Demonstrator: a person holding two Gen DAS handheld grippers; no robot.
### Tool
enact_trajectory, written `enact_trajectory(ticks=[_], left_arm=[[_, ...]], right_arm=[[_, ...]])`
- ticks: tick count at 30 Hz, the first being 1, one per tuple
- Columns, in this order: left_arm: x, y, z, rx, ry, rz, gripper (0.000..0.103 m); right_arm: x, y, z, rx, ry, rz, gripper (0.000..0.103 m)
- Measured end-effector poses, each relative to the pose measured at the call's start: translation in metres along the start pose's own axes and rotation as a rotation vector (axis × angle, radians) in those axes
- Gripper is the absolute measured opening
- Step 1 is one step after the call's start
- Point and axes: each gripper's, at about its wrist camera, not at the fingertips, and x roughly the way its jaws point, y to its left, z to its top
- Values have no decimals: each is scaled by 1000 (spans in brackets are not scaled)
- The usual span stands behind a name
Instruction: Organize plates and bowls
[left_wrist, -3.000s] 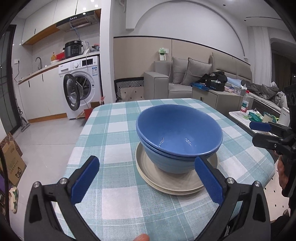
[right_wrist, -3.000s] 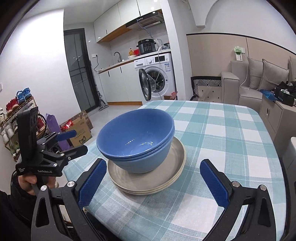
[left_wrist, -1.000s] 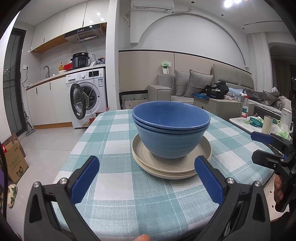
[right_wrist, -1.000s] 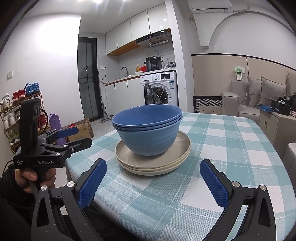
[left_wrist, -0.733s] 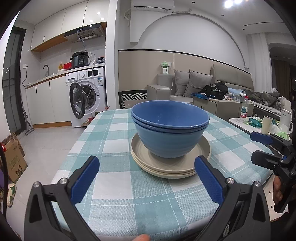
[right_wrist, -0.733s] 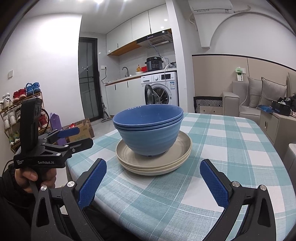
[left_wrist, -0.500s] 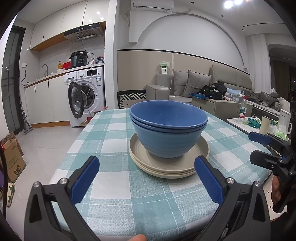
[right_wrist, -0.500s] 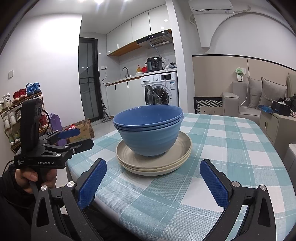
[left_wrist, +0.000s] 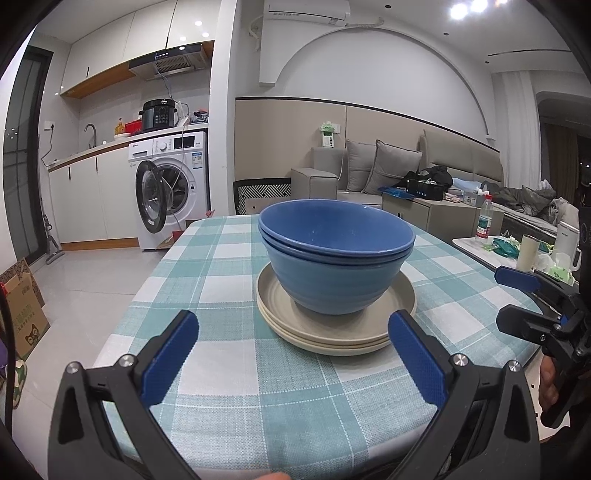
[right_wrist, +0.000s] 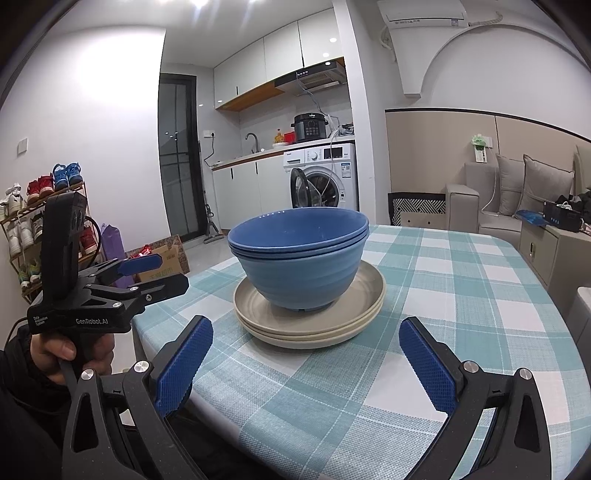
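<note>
Checked tabletop (left_wrist: 229, 258) with stacked dishes, both grippers held back from it.

Left wrist view: the left gripper (left_wrist: 291, 354) has its jaws wide and empty; the blue bowls (left_wrist: 334, 258), nested on the beige plates (left_wrist: 332, 328), sit just ahead, between the jaws' line. The right gripper (left_wrist: 517, 295) shows at right, off the tabletop's edge. Right wrist view: its jaws are wide and empty too, bowls and plates ahead, slightly toward the left jaw.

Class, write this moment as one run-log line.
left gripper: open, empty | right gripper: open, empty | blue bowls: nested on beige plates | tablecloth
</note>
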Motion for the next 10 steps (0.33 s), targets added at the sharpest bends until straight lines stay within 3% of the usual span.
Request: enact_trajectory(ticks=[10], left_arm=[[0, 2, -1, -13, 0, -9, 103]], right_arm=[[2, 1, 0, 0, 3, 1, 103]])
